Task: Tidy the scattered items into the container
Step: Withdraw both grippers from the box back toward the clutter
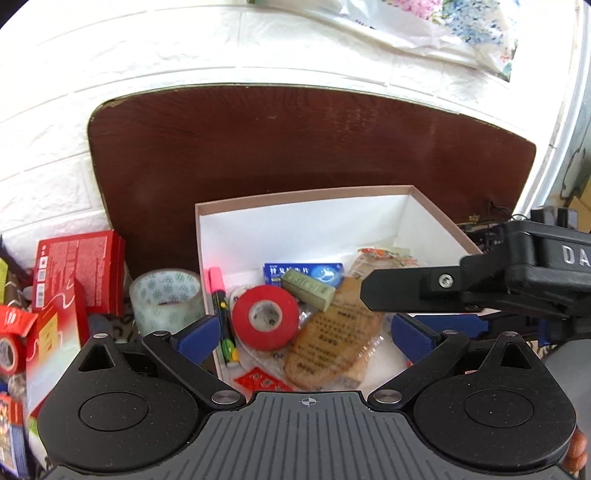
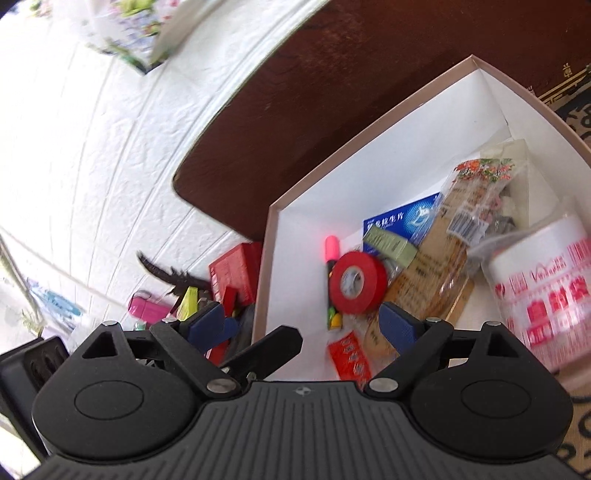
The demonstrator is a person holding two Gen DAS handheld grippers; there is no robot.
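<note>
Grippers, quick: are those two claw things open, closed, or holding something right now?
Left gripper: open, holding nothing, above the box.
Right gripper: open, holding nothing.

We see a white wall (image 1: 147,55) behind everything, embossed in a brick-like pattern of raised blocks, bright with even daylight. Against it leans a dark reddish-brown wooden board (image 1: 295,147) with rounded corners and a pale edge; in the right wrist view it runs up toward the top right corner. High on the wall hangs a floral fabric (image 1: 461,26) printed in blue and pink, partly under clear plastic. At the far right of the left wrist view we make out a white curved frame (image 1: 565,122). A dark patterned cloth (image 2: 576,107) with gold trim lies at the right edge
</note>
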